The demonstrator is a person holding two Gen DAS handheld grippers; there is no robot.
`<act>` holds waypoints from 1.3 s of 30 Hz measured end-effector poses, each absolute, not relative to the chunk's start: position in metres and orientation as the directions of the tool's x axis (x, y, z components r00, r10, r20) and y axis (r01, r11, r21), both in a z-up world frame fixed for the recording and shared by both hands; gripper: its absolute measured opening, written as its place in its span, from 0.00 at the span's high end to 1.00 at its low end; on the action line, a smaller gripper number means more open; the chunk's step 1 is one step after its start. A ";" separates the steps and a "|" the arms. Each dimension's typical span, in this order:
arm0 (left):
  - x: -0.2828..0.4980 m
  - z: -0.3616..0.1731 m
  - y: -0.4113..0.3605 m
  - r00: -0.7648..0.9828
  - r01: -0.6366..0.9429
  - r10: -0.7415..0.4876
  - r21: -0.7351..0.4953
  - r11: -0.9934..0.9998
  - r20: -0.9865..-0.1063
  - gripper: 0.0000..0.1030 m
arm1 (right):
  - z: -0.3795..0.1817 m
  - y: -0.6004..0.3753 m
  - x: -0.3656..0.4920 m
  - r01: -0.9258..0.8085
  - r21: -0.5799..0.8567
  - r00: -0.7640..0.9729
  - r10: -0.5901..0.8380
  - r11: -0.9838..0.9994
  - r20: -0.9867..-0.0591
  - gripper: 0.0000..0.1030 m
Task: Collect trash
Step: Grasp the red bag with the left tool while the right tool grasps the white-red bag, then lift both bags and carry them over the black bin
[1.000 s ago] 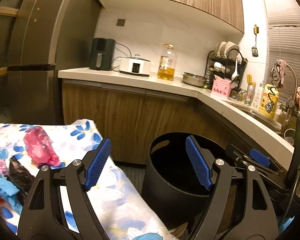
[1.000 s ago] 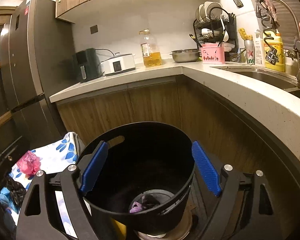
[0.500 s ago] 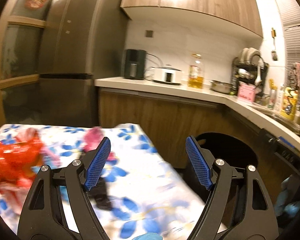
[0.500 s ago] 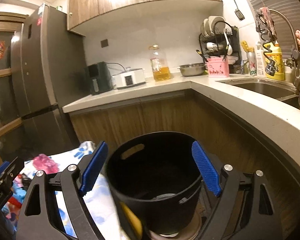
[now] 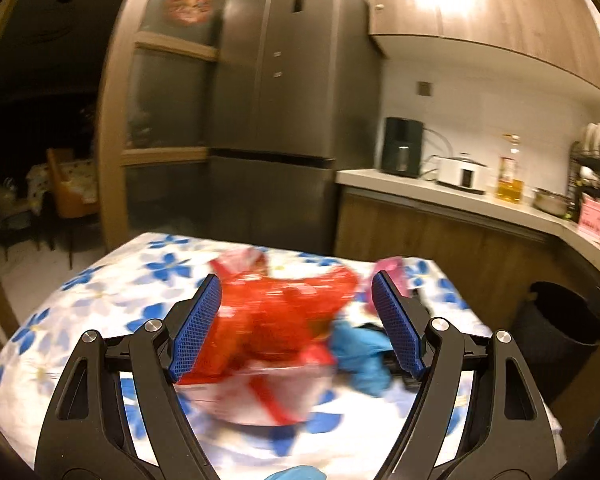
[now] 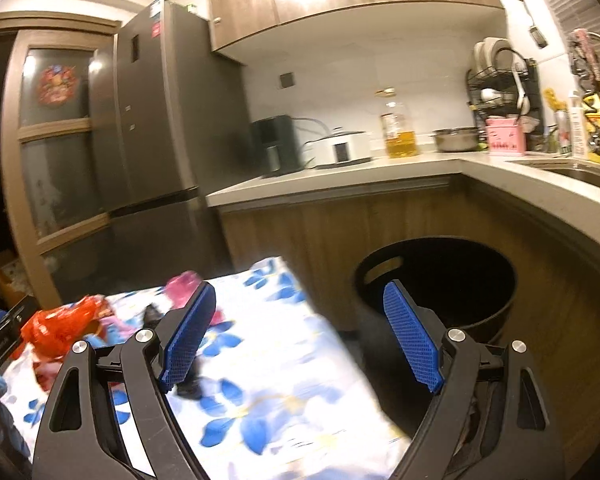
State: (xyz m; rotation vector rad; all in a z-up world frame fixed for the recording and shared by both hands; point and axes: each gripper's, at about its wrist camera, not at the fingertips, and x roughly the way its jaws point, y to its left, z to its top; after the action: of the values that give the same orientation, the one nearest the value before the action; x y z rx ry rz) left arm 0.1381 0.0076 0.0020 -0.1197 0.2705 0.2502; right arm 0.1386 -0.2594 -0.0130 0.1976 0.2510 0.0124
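Lying on table: red plastic bag (image 5: 276,316), crumpled, blurred; it's the biggest trash piece, seen between the left fingers but farther off, not touched.
Other trash: blue scrap (image 5: 360,348) just right of the red bag; pink piece (image 5: 390,272) behind it; black scrap (image 6: 150,314) nearby. Blur hides details.
Table: covered w/ white cloth w/ blue flowers (image 5: 112,280); all the trash sits on it.
Bin: black round bin (image 6: 440,276) on floor, beside table's right end & against wood cabinets; inside too dark to see.
Left gripper (image 5: 296,324): fingers spread wide, nothing betw. them, aimed at the red bag.
Right gripper (image 6: 300,340): fingers spread wide, empty; left finger over the cloth, right finger in front of the bin.
Counter (image 6: 340,180): L-shaped, holds black appliance, white cooker, oil bottle (image 6: 398,132), metal bowl, dish rack (image 6: 500,92).
Fridge (image 5: 284,120): tall, grey, left of the counter.
Far left: dark doorway w/ glass-panel door.
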 end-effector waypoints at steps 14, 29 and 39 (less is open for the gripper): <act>0.154 -0.029 0.061 0.898 -0.186 0.098 -0.169 0.968 -0.428 0.71 | -0.021 -0.198 0.144 -0.088 0.164 0.949 0.133 0.983 -0.285 0.19; 0.113 -0.003 0.077 0.949 -0.173 0.102 -0.226 0.959 -0.297 0.96 | -0.050 -0.123 0.145 -0.285 0.172 0.879 0.329 0.943 -0.346 0.19; 0.094 -0.007 0.106 0.939 -0.243 0.158 -0.264 0.933 -0.305 0.96 | -0.072 -0.066 0.162 -0.408 0.220 0.792 0.464 0.886 -0.398 0.22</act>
State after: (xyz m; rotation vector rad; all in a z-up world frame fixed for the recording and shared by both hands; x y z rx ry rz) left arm 0.0942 0.1063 -0.0070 -0.3044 0.2842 0.2084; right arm 0.1621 -0.0658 -0.0724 0.1250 0.4597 0.4704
